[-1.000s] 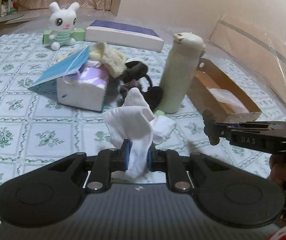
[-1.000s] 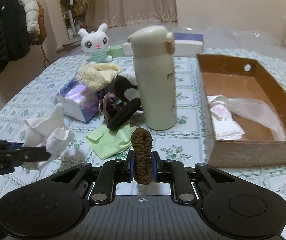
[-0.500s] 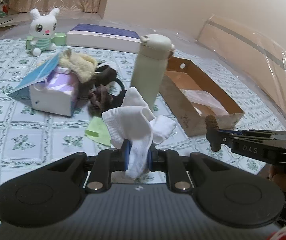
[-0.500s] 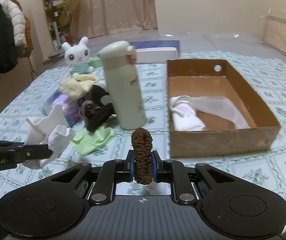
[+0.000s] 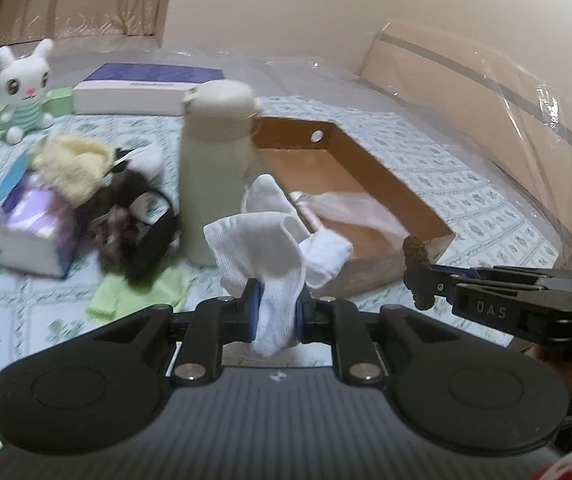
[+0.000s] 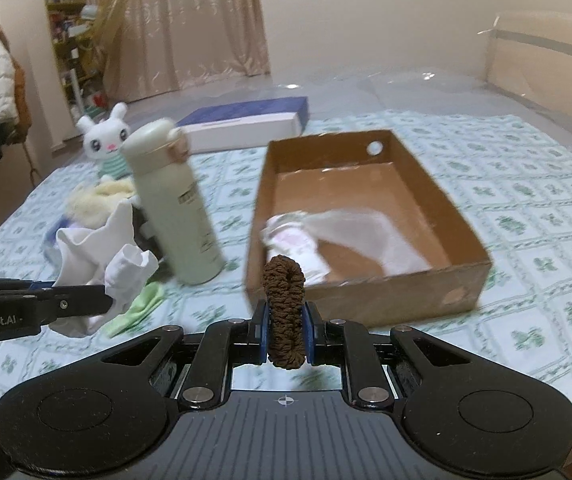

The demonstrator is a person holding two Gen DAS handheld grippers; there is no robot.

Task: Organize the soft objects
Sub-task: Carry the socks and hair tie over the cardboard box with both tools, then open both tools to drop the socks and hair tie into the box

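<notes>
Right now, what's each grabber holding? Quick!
Left gripper: closed on the white sock.
Right gripper: closed on the brown scrunchie.

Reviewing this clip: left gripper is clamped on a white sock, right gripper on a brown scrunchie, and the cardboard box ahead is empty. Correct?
Not quite. The cardboard box is not empty: the right wrist view shows pale cloth and a clear plastic bag inside. The rest holds: left gripper clamps the white sock, right gripper the brown scrunchie.

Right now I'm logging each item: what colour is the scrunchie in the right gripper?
Dark brown; the scrunchie shows best in the right wrist view.
</notes>
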